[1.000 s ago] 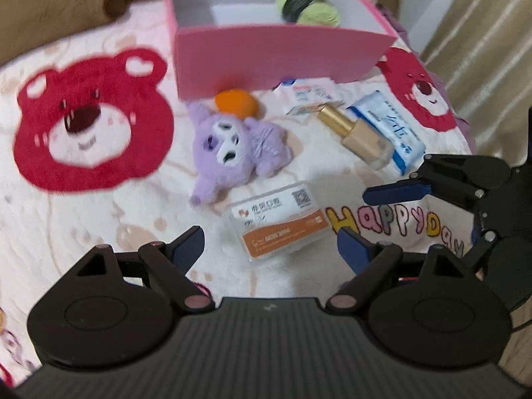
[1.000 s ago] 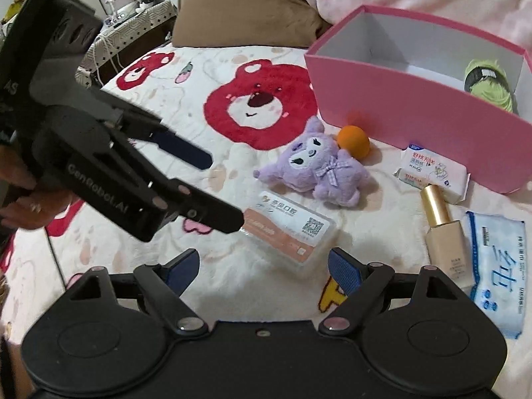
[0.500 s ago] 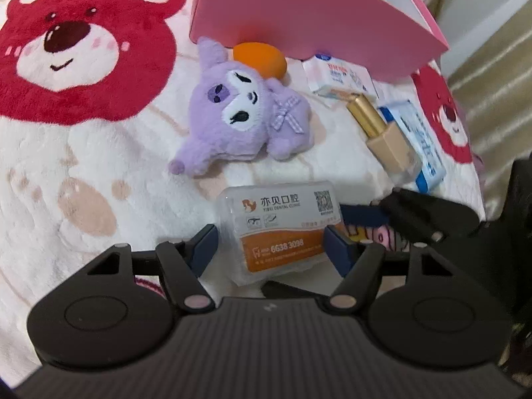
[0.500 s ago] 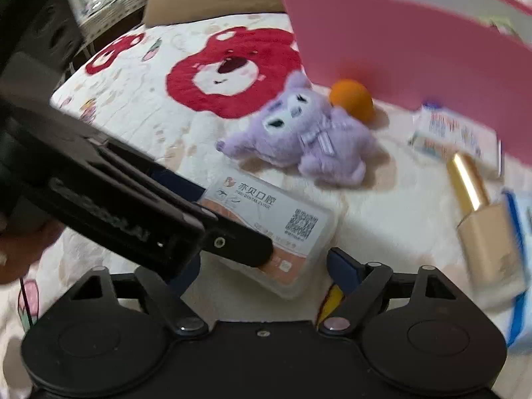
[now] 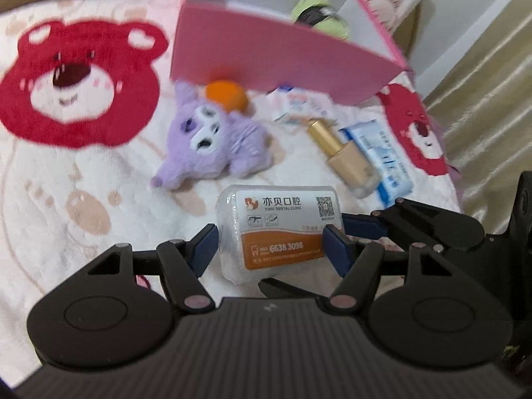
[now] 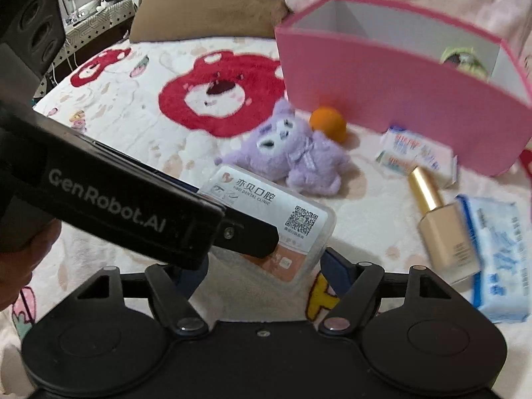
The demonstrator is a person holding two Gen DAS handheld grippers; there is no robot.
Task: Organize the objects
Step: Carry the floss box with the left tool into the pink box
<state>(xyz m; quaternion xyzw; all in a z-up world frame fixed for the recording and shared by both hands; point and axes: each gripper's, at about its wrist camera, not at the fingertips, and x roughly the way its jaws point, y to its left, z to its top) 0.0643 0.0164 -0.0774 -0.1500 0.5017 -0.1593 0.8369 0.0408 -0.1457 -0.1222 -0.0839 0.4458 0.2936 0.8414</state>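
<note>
**Both grippers at the dental case**

The left gripper [image 5: 270, 244] clamps the rounded translucent plastic dental case [image 5: 278, 229], its jaws having just closed; the right gripper [image 6: 264, 266] (jaws just closing) straddles it, contact unclear. Beyond, on the fleecy bear-print blanket [image 5: 66, 199]: one fuzzy purple plush [image 5: 212, 146], one pink cardboard box [image 5: 266, 60].

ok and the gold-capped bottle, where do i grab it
Take the bottle by its beige body, from above, pinching across its width. It lies flat on the blanket, and the body looks flatter-sided than the round gold cap.
</note>
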